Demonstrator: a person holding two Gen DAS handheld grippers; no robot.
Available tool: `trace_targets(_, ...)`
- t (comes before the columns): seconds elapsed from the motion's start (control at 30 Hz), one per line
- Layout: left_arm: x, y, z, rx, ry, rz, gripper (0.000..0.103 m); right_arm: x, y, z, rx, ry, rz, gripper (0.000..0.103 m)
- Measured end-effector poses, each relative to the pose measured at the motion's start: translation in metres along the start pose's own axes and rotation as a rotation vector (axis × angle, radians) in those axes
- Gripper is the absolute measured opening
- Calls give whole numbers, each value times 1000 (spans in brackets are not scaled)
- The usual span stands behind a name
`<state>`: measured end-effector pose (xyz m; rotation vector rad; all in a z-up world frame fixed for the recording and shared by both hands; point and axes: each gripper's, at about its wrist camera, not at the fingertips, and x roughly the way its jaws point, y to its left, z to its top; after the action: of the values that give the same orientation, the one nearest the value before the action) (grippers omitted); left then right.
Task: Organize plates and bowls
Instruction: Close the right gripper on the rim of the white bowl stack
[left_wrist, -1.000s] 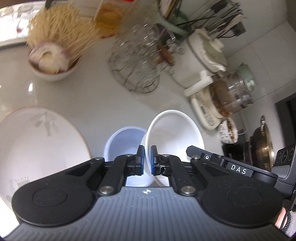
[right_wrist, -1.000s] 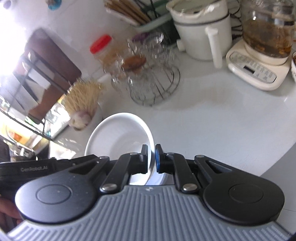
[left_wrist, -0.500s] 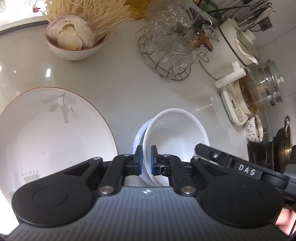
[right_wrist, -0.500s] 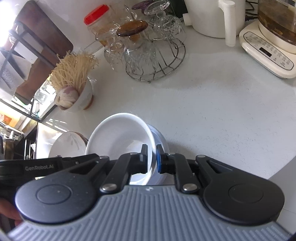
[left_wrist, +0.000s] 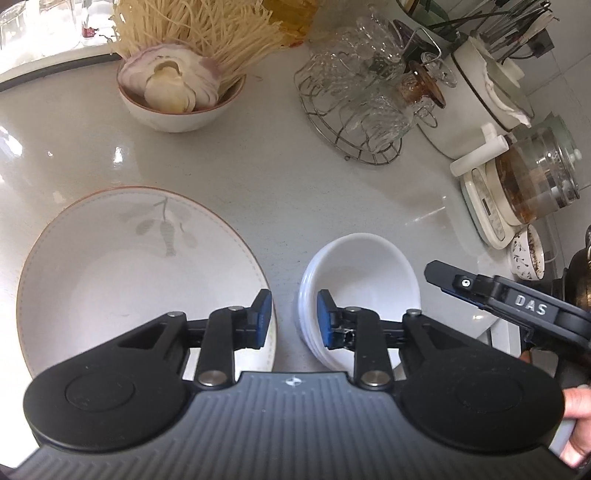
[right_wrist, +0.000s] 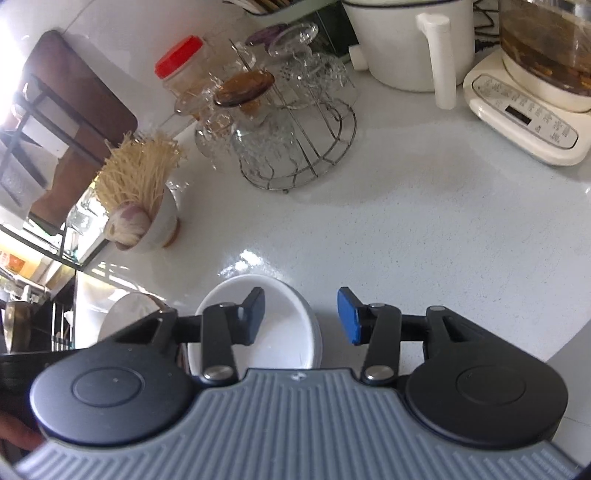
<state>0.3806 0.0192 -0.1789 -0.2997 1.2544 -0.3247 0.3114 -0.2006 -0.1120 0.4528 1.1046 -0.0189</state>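
Judging from how things lie, the bowls are already gathered: a stack of white bowls (left_wrist: 360, 280) sits nested on the worktop (left_wrist: 280, 184), just right of the large leaf-patterned plate (left_wrist: 122, 273), which rests apart from it. What seems left is the plate itself, and perhaps other dishes out of sight. The left tool (left_wrist: 291, 319) hangs above with its jaws spread and empty; its right finger stands over the near-left rim of the stack, its left finger over the plate's right edge. The right tool (right_wrist: 301, 317) is likewise spread wide and holds nothing, its left finger over the bowl stack (right_wrist: 273, 325), its right finger over bare worktop.
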Motion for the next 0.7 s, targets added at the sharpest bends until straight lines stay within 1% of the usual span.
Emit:
trace_targets(0.13,-1,0,1,12,-5,6,33,13,-1,-4,22,32,14,47)
trace_targets(0.23,-1,-1,3,15,-10,6,37,24,-2,-9,31,54,17,47)
trace_targets(0.27,-1,-1,3,17,-11,7,39,28,-2,-10,38,64,14,47)
trace_targets(0.4,0,-2,5,27,-8,7,41,42,-7,-16,77,98,-5,47)
trace_targets(0.5,1,-3,5,31,-3,6,41,50,-10,-20,103,128,24,46)
trace_targets(0.57,1,-3,6,33,-1,0,41,50,-12,-24,118,136,30,44)
trace_targets(0.7,2,-5,7,45,-1,-5,41,48,-15,-27,132,122,21,36)
